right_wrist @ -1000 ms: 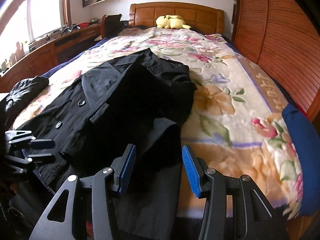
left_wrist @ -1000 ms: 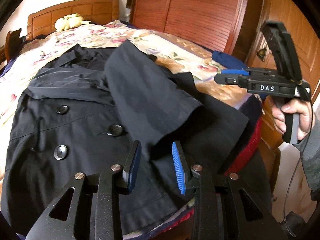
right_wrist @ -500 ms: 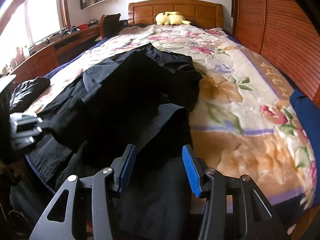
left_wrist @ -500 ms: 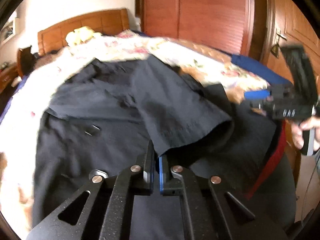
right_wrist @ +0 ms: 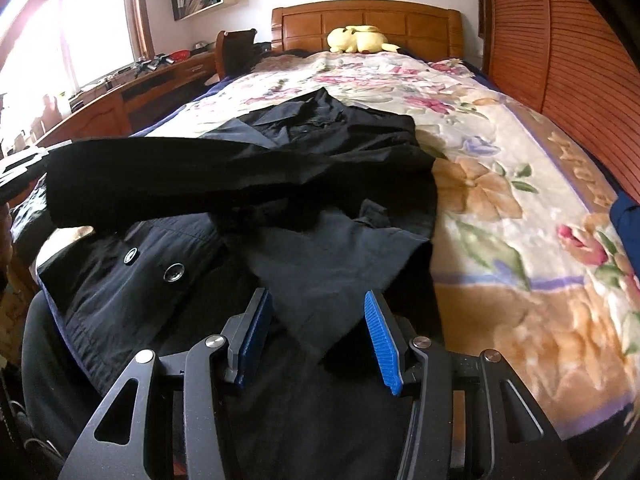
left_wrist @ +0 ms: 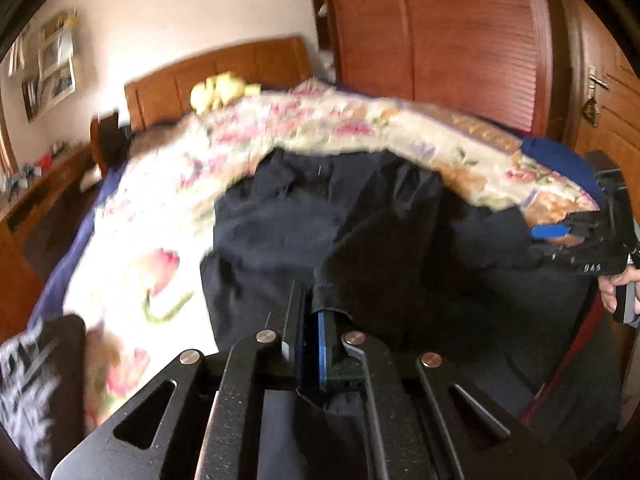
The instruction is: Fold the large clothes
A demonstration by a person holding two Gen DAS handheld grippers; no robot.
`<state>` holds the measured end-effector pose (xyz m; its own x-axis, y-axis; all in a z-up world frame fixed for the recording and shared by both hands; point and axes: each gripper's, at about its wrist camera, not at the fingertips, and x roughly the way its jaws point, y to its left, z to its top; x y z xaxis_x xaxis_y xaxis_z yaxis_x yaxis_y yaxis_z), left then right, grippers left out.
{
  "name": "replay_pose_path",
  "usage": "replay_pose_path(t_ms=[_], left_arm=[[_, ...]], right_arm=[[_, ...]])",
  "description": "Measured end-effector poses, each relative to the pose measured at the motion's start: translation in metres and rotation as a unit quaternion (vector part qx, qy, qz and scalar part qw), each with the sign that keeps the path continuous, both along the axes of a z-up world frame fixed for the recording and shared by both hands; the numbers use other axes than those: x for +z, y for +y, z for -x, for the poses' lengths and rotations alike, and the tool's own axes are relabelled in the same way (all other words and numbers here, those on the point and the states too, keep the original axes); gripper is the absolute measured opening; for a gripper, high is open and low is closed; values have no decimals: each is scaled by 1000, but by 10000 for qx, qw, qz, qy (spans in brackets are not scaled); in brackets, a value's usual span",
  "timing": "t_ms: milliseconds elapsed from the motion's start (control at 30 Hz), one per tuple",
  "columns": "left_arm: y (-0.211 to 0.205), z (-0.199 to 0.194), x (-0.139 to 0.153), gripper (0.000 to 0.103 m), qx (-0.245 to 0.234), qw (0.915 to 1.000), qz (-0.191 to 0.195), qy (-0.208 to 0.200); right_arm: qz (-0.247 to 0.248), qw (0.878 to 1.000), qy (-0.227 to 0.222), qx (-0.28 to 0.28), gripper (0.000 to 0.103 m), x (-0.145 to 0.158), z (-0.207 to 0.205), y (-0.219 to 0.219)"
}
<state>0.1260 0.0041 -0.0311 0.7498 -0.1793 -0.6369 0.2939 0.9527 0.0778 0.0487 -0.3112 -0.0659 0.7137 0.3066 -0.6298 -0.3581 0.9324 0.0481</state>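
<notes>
A black double-breasted coat (right_wrist: pixel 340 248) lies on the bed, its buttons (right_wrist: pixel 174 272) facing up. My left gripper (left_wrist: pixel 310 300) is shut on the cuff of one sleeve (left_wrist: pixel 380 248) and holds it off the coat. In the right wrist view that sleeve (right_wrist: pixel 180 176) stretches out to the left, where the left gripper (right_wrist: pixel 20 168) shows at the frame's edge. My right gripper (right_wrist: pixel 318 312) stands open low over the coat's near part, with a fabric corner lying below its jaws, unpinched. The left wrist view shows the right gripper (left_wrist: pixel 560 236) in a person's hand (left_wrist: pixel 612 292).
A floral blanket (right_wrist: pixel 500 184) covers the bed. A yellow plush toy (right_wrist: pixel 360 38) sits by the wooden headboard (right_wrist: pixel 360 16). A slatted wooden wardrobe (right_wrist: pixel 560 60) runs along the right, a desk (right_wrist: pixel 120 92) along the left. Another dark garment (left_wrist: pixel 32 380) lies at the near left.
My left gripper shut on the sleeve cuff and lifted it up and to the left, drawing the sleeve out across the coat. The right gripper edged slightly forward and stayed open.
</notes>
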Motion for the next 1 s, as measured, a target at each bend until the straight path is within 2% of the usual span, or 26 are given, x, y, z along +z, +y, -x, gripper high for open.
replay_pose_path(t_ms=[133,267,367,600,733,1000], left_arm=[[15,7,-26,11,66,9985,298,452],[20,26,-43,24,180,9974,357,606],[29,37,-51,28,266,9967,389,662],[51,49,-51,31,546,9961,363,598],[62,52,-54,31,650,9950,448,615],[71,59,-70,32,772,9931,448,765]], right_arm=[[25,10000,50,57,50,-3,-7,5],[28,9999,87,147,50,-5,-15,14],[32,9996,78,266,50,-5,-21,27],[-147,9965,-90,815,50,4,-36,80],[-274,9902,-91,1363,50,6,-42,127],[-97,9773,403,2076,49,-31,-40,202]])
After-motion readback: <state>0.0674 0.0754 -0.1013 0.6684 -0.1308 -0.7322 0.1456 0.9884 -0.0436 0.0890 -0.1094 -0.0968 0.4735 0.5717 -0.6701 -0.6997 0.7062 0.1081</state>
